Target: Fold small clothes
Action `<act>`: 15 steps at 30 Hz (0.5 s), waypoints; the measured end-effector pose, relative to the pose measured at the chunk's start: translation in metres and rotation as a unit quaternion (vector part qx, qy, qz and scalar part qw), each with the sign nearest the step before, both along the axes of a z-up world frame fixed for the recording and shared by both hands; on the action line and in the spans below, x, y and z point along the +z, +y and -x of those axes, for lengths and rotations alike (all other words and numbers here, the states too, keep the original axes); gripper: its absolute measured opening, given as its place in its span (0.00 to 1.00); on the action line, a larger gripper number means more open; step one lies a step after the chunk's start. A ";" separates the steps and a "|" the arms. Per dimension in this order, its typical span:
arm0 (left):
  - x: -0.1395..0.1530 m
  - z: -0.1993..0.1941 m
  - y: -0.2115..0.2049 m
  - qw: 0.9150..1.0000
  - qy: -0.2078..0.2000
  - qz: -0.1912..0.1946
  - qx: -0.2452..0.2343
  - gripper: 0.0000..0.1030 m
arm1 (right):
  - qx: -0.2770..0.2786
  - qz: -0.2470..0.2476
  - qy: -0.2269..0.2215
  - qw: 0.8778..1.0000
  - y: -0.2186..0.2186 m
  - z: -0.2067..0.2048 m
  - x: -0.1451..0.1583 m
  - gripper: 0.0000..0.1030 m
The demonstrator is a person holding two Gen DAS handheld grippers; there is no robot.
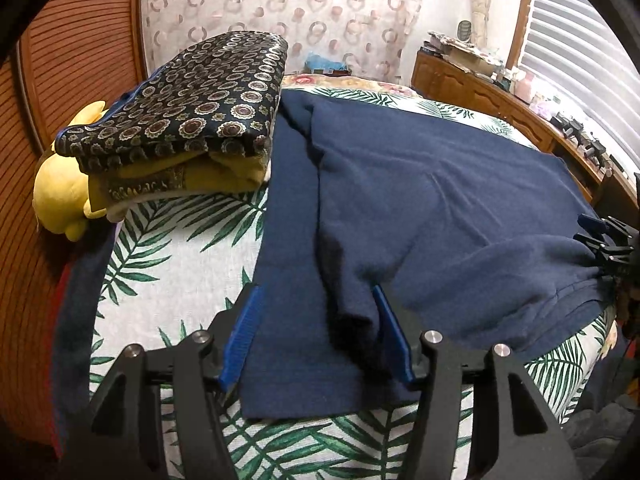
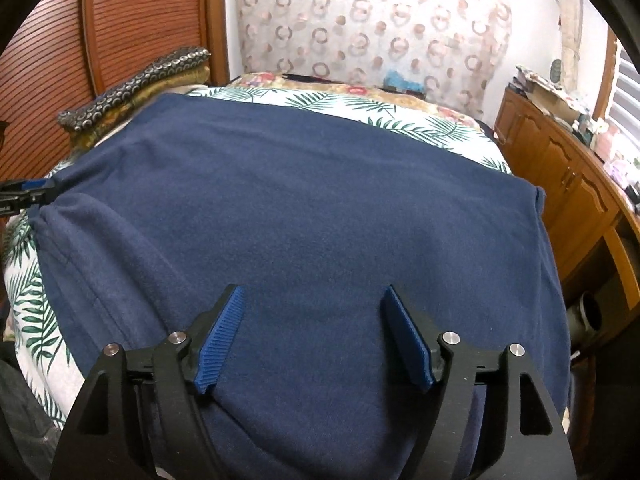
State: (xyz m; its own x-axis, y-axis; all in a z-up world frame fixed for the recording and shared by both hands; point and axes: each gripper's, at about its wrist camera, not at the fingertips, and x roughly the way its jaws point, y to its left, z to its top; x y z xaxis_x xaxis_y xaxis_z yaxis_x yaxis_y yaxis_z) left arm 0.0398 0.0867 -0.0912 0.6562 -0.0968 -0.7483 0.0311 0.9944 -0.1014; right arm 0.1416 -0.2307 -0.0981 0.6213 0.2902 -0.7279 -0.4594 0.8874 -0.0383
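A navy blue garment [image 1: 420, 200] lies spread on the bed, with a long flap at its left side running toward me. My left gripper [image 1: 316, 289] is open and low over that flap. The cloth lies between the blue pads [image 1: 244, 332], and a fold rises against the right one. In the right wrist view the same garment [image 2: 320, 200] fills the middle, and my right gripper [image 2: 313, 289] stands open just above it with nothing pinched. Each gripper shows at the edge of the other's view: the right gripper [image 1: 590, 232] and the left gripper [image 2: 28, 192].
A stack of folded clothes [image 1: 192, 112] topped by dark medallion-print cloth sits at the bed's far left, beside a yellow plush toy [image 1: 60, 196]. The palm-leaf sheet [image 1: 172, 248] covers the bed. A wooden dresser [image 2: 560, 168] runs along the right and a slatted wooden door [image 2: 140, 20] along the left.
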 end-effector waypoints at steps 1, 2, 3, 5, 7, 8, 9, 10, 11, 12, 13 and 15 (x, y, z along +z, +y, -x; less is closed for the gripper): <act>0.001 0.000 0.001 1.000 0.000 0.001 0.000 0.57 | -0.001 0.000 -0.001 1.000 0.000 0.000 0.000 0.72; 0.001 -0.001 0.001 1.000 0.001 0.000 0.001 0.58 | -0.001 0.000 -0.001 1.000 0.000 0.000 0.000 0.72; 0.001 -0.002 0.002 1.000 0.002 -0.002 0.003 0.59 | -0.002 -0.001 -0.001 1.000 0.000 0.000 0.000 0.72; 0.000 -0.002 0.004 1.000 0.001 0.001 0.004 0.61 | -0.002 0.000 -0.002 1.000 0.000 0.000 0.000 0.73; 0.000 -0.003 0.001 1.000 0.000 -0.003 0.003 0.63 | -0.002 -0.001 -0.002 1.000 0.000 -0.001 0.000 0.73; 0.000 -0.003 0.001 1.000 0.000 -0.004 0.004 0.63 | -0.002 -0.001 -0.002 1.000 0.000 0.000 0.000 0.73; 0.000 -0.003 0.001 1.000 0.000 -0.004 0.004 0.63 | -0.002 0.000 -0.002 1.000 0.000 0.000 0.000 0.73; 0.000 -0.003 0.000 1.000 -0.001 -0.004 0.004 0.63 | -0.002 0.000 -0.002 1.000 0.000 0.000 0.000 0.73; 0.000 -0.002 0.000 1.000 -0.001 -0.003 0.005 0.63 | -0.002 -0.001 -0.002 1.000 0.000 0.000 0.000 0.73; -0.001 -0.002 0.000 1.000 -0.002 -0.002 0.004 0.63 | -0.002 -0.001 -0.002 1.000 0.000 0.000 0.000 0.73; -0.001 -0.001 0.000 1.000 -0.003 -0.001 0.002 0.61 | -0.002 -0.001 -0.002 1.000 0.000 0.000 0.000 0.73; -0.001 0.000 0.001 1.000 -0.006 0.009 -0.005 0.53 | -0.002 -0.001 -0.002 1.000 0.000 0.000 0.000 0.73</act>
State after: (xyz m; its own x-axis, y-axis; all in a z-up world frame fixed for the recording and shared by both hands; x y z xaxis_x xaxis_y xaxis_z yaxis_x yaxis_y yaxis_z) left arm 0.0401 0.0879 -0.0920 0.6638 -0.1168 -0.7387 0.0420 0.9920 -0.1192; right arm 0.1417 -0.2310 -0.0981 0.6251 0.2888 -0.7252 -0.4561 0.8891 -0.0391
